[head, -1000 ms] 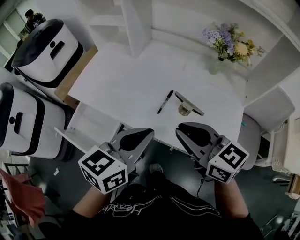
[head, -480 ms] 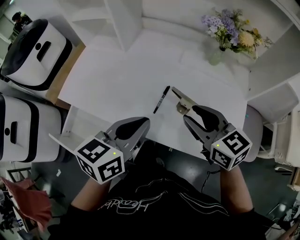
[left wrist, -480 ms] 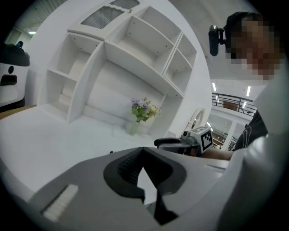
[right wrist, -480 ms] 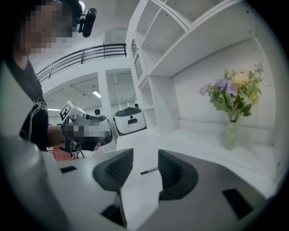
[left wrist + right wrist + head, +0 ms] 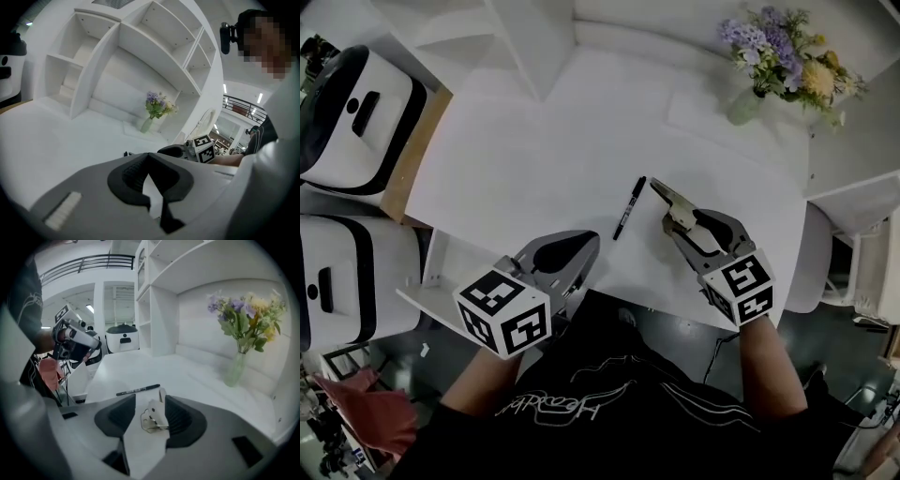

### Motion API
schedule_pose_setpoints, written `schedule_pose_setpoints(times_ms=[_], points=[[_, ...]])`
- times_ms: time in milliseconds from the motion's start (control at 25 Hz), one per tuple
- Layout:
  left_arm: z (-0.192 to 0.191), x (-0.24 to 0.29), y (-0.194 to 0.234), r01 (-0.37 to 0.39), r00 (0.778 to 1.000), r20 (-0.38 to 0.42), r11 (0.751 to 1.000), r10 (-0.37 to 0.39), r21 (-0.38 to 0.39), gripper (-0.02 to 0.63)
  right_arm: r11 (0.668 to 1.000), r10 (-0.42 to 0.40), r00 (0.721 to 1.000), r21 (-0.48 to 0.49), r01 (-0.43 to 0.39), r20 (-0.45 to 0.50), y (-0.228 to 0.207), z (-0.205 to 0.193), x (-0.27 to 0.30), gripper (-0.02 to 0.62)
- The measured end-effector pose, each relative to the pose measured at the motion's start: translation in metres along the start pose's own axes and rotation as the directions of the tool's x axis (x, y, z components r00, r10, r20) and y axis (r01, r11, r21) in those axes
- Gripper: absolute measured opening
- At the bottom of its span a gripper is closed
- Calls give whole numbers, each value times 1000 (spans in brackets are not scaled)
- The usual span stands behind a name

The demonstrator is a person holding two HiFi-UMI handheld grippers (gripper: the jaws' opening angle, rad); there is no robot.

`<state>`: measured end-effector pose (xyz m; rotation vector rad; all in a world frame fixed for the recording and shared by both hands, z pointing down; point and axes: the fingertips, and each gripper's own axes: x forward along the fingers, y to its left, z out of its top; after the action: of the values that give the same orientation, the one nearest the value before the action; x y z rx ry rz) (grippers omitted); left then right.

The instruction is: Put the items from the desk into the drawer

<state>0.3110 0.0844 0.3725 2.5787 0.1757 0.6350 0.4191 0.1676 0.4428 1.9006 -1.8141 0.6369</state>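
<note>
Sitting on the desk [image 5: 534,150] near its front edge, the clip [image 5: 670,199] is lying between the jaws of the right gripper [image 5: 150,401], which have just been opening and aren't pressing it yet. It's looking like thin, slick metal, so jaws closing off-centre are probably going to skate it away or knock the pen [image 5: 629,207] lying just beside it. The left gripper [image 5: 149,157] is hanging closed and empty at the desk's edge.
</note>
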Motion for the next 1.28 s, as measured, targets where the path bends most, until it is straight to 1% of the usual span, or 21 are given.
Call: schedule_pose_setpoints(times_ms=[120,240,400,480,600,800,1080,1280], points=[[-6,7,15,-1,1000,-21,1000,1,-26,8,997,-36,999,-65,33,-36,-3,-10,14,189],[-9,12,27,-5,999,-34,999,4,-35,8,986,-79,995,-151,69,-60,-7,-18,22,190],[-10,20,38,-12,999,-41,999,10,-46,8,949,-131,987,-300,96,-98,-10,-24,31,190],[-11,22,40,-15,999,-47,999,13,-47,8,934,-147,983,-342,102,-108,-10,-27,33,189],[-13,23,41,-21,999,-51,999,18,-50,8,923,-163,981,-368,113,-107,-12,-30,37,183],[-18,22,43,-28,998,-56,998,24,-58,8,918,-179,980,-372,136,-82,-13,-32,40,92],[-21,17,40,-47,998,-49,996,44,-70,8,913,-181,981,-383,140,-73,-14,-30,39,78],[-22,12,29,-52,998,-34,997,50,-64,8,914,-193,980,-373,158,-56,-20,-23,31,34]])
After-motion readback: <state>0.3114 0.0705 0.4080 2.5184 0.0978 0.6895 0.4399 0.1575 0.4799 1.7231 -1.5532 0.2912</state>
